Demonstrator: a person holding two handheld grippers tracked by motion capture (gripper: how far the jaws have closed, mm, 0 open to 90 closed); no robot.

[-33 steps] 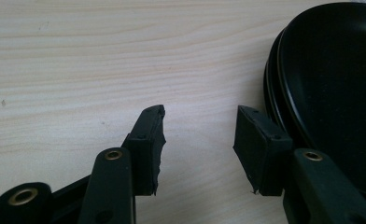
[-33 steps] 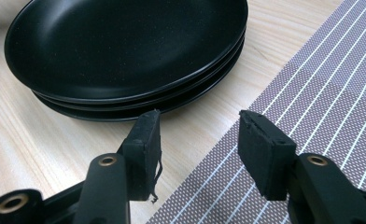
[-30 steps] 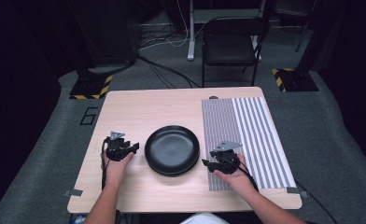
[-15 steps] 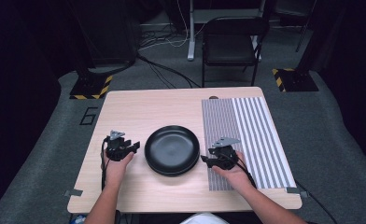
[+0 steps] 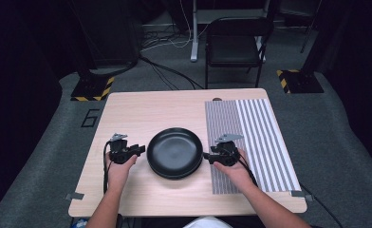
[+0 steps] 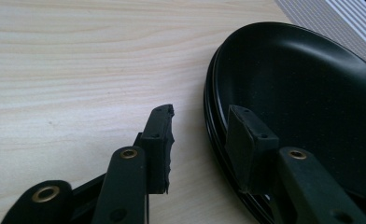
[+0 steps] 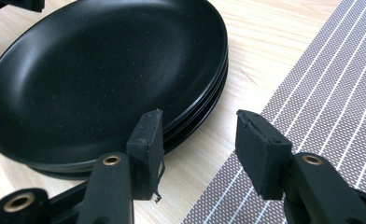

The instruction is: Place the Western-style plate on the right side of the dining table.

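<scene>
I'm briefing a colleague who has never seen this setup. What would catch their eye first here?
Most likely the stack of black plates at the middle of the pale wooden table, dark against the wood. On either side a hand-held gripper reaches toward it: the left gripper open with the stack's rim between its jaws, the right gripper open beside the rim. Next, the grey striped placemat on the table's right part.

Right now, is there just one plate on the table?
No: the right gripper view shows several black plates stacked, their rims layered one under another.
</scene>
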